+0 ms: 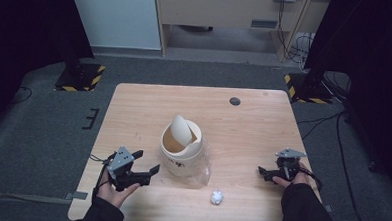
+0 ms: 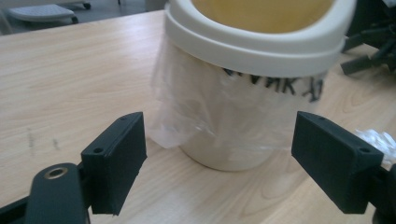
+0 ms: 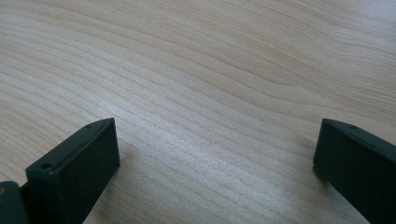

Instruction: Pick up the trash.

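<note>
A small cream bin [image 1: 181, 151] with a tilted swing lid [image 1: 181, 128] and a clear plastic liner [image 1: 201, 172] stands near the middle of the wooden table [image 1: 243, 127]. My left gripper [image 1: 148, 163] is open just left of the bin. In the left gripper view the bin [image 2: 243, 70] stands between and beyond its wide-apart jaws, not touched. A crumpled white paper ball [image 1: 217, 196] lies near the front edge; its edge [image 2: 376, 139] peeks out by the right jaw. My right gripper [image 1: 262, 172] rests at the right side, open over bare wood [image 3: 210, 93].
A dark round grommet [image 1: 235, 101] sits near the table's far edge. Grey carpet surrounds the table, with black stands and cables at both back corners. Black handwriting marks the bin's side [image 2: 275, 84].
</note>
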Available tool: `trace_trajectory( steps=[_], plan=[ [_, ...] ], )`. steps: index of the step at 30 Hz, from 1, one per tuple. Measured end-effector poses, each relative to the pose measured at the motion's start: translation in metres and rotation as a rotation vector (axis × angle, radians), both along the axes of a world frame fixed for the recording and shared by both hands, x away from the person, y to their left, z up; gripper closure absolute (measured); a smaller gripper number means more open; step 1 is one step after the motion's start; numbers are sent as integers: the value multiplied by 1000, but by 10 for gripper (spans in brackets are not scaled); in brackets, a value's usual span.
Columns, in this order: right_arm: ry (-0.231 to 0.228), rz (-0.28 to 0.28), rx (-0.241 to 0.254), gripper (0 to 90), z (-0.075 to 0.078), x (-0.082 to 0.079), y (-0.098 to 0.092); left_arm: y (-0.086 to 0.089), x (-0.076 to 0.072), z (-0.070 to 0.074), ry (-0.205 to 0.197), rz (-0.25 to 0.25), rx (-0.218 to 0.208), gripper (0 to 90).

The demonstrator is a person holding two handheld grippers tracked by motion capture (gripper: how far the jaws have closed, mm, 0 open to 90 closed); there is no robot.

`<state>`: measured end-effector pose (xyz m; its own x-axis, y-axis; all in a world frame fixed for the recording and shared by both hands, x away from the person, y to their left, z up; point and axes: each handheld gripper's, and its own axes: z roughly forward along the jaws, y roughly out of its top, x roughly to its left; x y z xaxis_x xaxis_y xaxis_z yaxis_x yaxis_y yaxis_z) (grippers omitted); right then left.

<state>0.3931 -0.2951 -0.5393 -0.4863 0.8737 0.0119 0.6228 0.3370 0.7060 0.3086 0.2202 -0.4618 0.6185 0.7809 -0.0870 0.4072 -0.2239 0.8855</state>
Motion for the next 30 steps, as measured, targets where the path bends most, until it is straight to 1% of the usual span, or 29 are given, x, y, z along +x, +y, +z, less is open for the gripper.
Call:
trace_trajectory(
  steps=[5,9,11,18,24,27,30],
  plan=[
    [1,0,0,6,0,0,0,-15,-5,-1,10,-58,23,177],
    [0,0,0,6,0,0,0,-27,-10,-5,30,-102,39,185],
    [1,0,0,6,0,0,0,-34,-12,-8,40,-127,53,188],
    [1,0,0,7,0,0,0,-51,-15,-16,62,-182,98,225],
    [0,0,0,6,0,0,0,-68,-18,-22,75,-236,128,232],
    [0,0,0,6,0,0,0,-75,-20,-24,80,-257,136,239],
    [0,0,-1,6,0,0,0,-83,-21,-25,78,-278,132,247]
  ],
)
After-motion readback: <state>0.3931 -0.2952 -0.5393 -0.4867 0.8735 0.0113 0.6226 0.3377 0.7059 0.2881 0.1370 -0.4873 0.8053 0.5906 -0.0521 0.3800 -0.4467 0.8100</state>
